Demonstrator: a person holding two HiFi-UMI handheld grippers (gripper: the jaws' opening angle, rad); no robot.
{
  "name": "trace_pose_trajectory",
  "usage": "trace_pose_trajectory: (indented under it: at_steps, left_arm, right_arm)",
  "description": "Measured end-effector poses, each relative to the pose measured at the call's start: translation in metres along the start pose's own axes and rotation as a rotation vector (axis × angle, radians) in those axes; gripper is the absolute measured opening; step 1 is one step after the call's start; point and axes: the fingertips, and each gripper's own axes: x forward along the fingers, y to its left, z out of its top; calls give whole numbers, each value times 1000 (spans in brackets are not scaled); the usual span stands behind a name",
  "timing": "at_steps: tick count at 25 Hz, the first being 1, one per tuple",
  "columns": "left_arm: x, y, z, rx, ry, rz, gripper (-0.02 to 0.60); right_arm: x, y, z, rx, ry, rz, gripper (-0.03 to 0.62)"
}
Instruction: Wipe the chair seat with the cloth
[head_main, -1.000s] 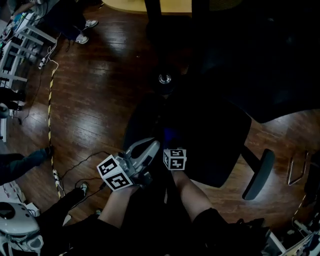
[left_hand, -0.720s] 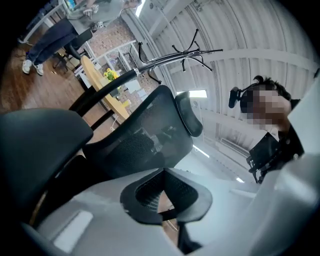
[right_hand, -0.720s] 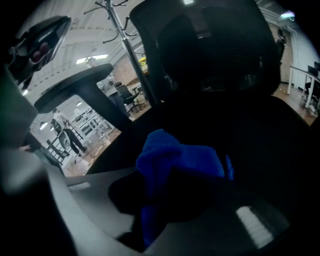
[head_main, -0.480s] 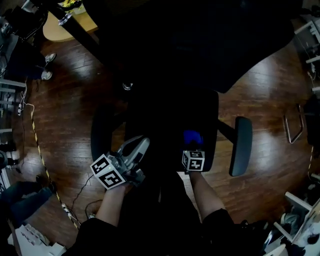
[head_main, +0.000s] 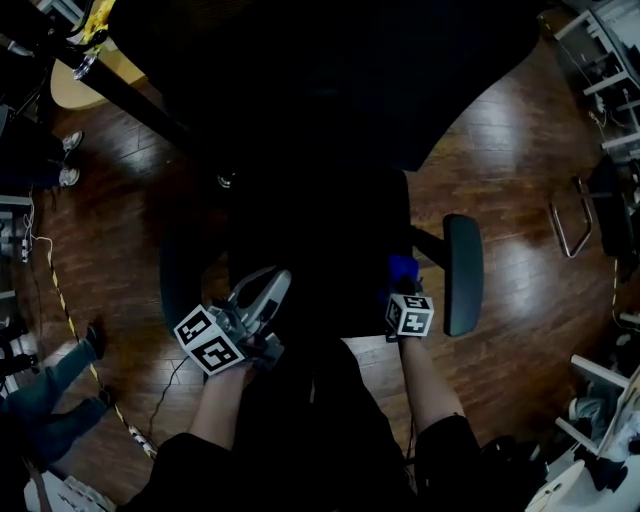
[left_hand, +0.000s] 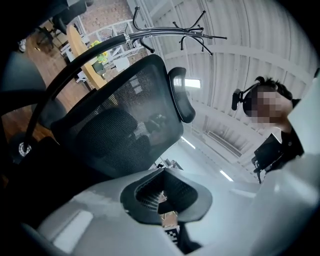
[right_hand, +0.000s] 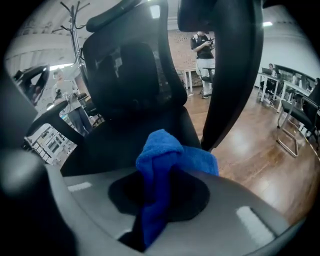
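Looking down from the head view, I count two claws, one cloth and one black office chair on a dark wooden floor (head_main: 505, 150). At the left, the chair's left armrest (head_main: 178, 275) stands just outside my left claw (head_main: 272, 284), which points at the front left edge of the seat (head_main: 315, 235). In the left gripper view this claw (left_hand: 165, 200) has its jaws drawn together with nothing between them. It is tilted upward toward the mesh backrest (left_hand: 117, 125), the single headrest (left_hand: 181, 95) and a coat stand (left_hand: 175, 35) above.

Near the middle, the seat is very dark and the broad backrest (head_main: 330, 70) overhangs its far side.

Further right, my right claw (head_main: 403, 284) sits at the front right edge of the seat. The right gripper view shows this claw (right_hand: 160, 200) clamped on the one blue cloth (right_hand: 167, 162), which bunches upward out of the jaws and spreads to the right. In the head view the cloth (head_main: 402, 268) shows as a small blue patch just beside the right armrest (head_main: 463, 272). Whether it presses on the seat (right_hand: 135, 142) I cannot tell. Each claw carries one marker cube.
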Motion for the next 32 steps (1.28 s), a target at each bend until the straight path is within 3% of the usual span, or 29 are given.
trace_pose_trajectory:
  at_steps: [3,5,14,19,27,32]
  left_arm:
    - [-10,5,8,2,-23,12,-12]
    - [-23,9,15,8,-49,24,-12]
    - [-102,26,58,33,-233,166,-12]
    - [-141,30,74,44,-298,221,-12]
    - [-161,34,71,40,-318,246,-12]
    - [-148,33,67,34,-269,214,-12]
  right_arm:
    - [-1,13,1,-11,-9,38,66]
    - [2,46,0,-34,-23,110,66]
    - [36,295,-37,-108,86,541,66]
    - [48,382,-65,-149,161,615,66]
    - [51,413,-92,-331,165,656,66]
    - [49,381,-89,-360,155,576,66]
